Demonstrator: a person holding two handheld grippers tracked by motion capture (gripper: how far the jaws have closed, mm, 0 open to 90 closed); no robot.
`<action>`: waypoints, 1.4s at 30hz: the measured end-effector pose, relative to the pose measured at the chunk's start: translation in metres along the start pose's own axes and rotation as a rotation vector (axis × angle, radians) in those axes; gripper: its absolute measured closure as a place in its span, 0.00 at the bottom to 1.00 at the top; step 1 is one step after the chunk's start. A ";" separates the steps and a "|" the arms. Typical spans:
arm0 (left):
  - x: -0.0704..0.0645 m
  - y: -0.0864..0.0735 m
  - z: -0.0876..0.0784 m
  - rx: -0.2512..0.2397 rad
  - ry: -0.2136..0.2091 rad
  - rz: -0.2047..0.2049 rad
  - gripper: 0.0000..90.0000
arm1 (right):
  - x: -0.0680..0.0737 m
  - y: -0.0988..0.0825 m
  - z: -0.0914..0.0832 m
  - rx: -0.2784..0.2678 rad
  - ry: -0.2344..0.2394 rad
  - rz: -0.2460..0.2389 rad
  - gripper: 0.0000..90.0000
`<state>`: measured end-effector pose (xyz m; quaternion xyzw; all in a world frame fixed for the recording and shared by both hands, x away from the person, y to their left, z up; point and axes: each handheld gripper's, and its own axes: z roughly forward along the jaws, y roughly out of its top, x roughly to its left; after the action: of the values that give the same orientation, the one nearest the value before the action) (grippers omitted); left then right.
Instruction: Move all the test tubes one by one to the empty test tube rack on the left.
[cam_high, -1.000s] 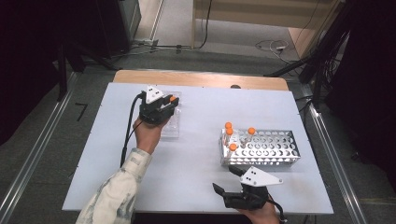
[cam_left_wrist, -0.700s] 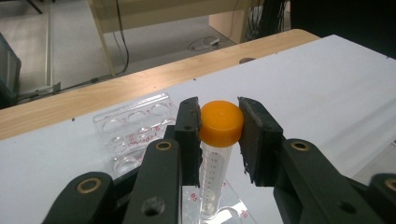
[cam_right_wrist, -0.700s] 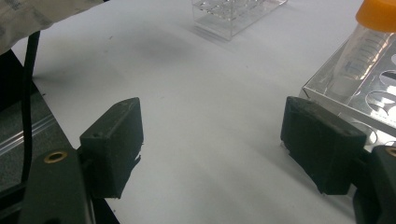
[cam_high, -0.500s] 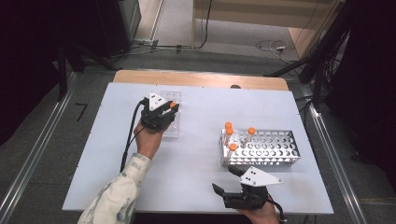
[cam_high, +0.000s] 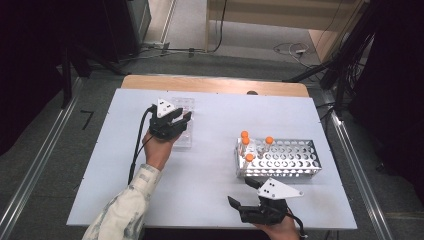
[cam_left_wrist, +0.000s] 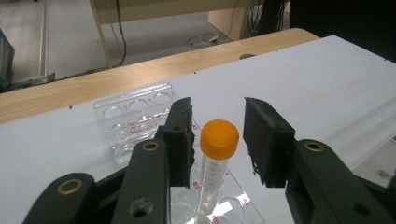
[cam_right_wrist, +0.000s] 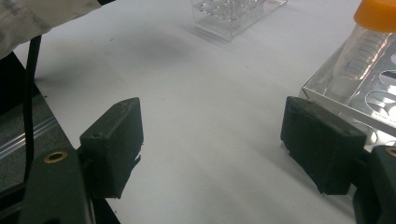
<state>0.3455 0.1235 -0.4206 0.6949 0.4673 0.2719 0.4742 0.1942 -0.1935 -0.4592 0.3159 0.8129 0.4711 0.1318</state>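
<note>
A clear tube with an orange cap (cam_left_wrist: 219, 139) stands upright in a well of the clear plastic rack (cam_left_wrist: 135, 109). My left gripper (cam_left_wrist: 219, 107) straddles it. Its jaws have just been opening, and a gap shows between the right pad and the cap. From above, the left gripper (cam_high: 181, 120) sits over that clear rack (cam_high: 183, 104) at the table's left middle. My right gripper (cam_high: 241, 192) rests open at the near edge, just in front of the metal tube rack (cam_high: 292, 159). Nothing lies between its jaws (cam_right_wrist: 212, 116).
The metal rack holds several orange-capped tubes (cam_high: 245, 136) at its left end; one such tube (cam_right_wrist: 364, 51) leans at the top right of the right gripper view. A wooden strip (cam_high: 215, 85) borders the table's far side. A cable (cam_high: 137, 150) trails from the left gripper.
The left gripper's jaws have parted from the orange-capped tube, which stays standing in the clear rack. The left hand tilted slightly. The right gripper has not moved.
</note>
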 end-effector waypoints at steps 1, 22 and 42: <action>0.000 0.000 -0.001 0.000 -0.001 -0.004 0.65 | 0.000 0.000 0.000 0.000 -0.001 0.002 0.22; -0.007 -0.002 -0.028 -0.018 -0.007 -0.051 0.19 | -0.012 0.004 -0.011 -0.037 -0.056 0.027 0.22; -0.001 -0.020 -0.061 -0.054 -0.008 -0.052 0.17 | -0.057 0.015 -0.017 -0.072 -0.276 0.103 0.25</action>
<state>0.2875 0.1499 -0.4145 0.6706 0.4760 0.2691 0.5013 0.2353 -0.2358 -0.4421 0.4141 0.7524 0.4580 0.2294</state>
